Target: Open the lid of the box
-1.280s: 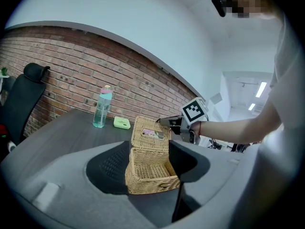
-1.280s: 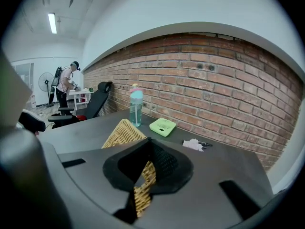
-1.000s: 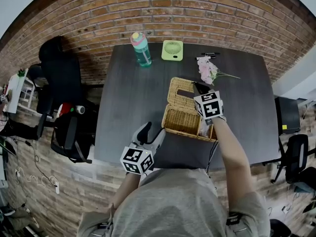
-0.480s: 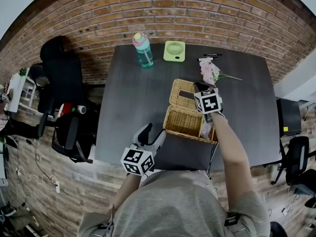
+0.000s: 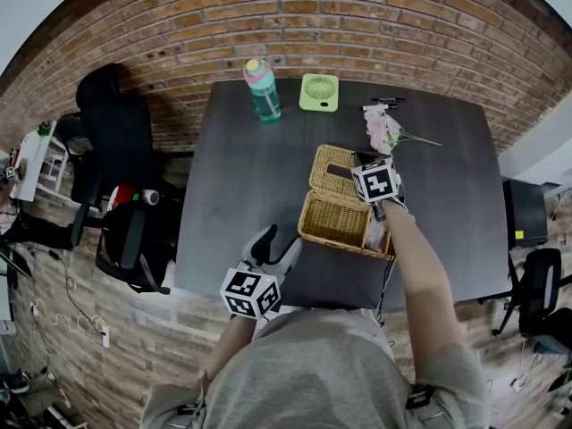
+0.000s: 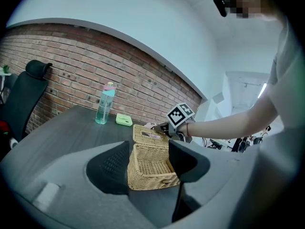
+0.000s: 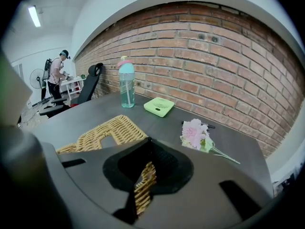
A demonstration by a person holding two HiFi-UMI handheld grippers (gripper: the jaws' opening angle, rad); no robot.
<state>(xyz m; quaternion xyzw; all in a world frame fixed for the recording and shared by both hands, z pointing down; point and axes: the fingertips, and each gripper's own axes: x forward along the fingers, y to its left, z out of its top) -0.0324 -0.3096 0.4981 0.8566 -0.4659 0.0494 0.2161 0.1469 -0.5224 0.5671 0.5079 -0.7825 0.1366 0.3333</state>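
While the box [image 5: 335, 220] sits near the front edge of the dark surface [image 5: 241, 186], right of its middle, we see its lid [image 5: 335, 170] raised at the far side and leaning away from the person, so that the woven interior lies open to the head view. The right gripper [image 5: 360, 161] reaches over the right end of the box and grips the lid at its right edge. In the right gripper view we find a strip of wicker pinched between the two jaws, which stand almost together, with the rest of the lid spreading out to the left of them. The left gripper [image 5: 274, 242] hangs at the near edge of the surface, just left of the box and apart from it. In the left gripper view we see its jaws spread wide, and they hold nothing. The box shows in the gap between them but lies farther off, untouched. Along the far side of the surface, by the brick wall [image 5: 357, 25], we note a bottle [image 5: 263, 89] standing upright, a green fan [image 5: 319, 92] beside it, and a pen [image 5: 380, 102]. A pink flower [image 5: 382, 130] lies nearer, just beyond the lid. A black chair [image 5: 112, 137] stands off the left side of the surface.
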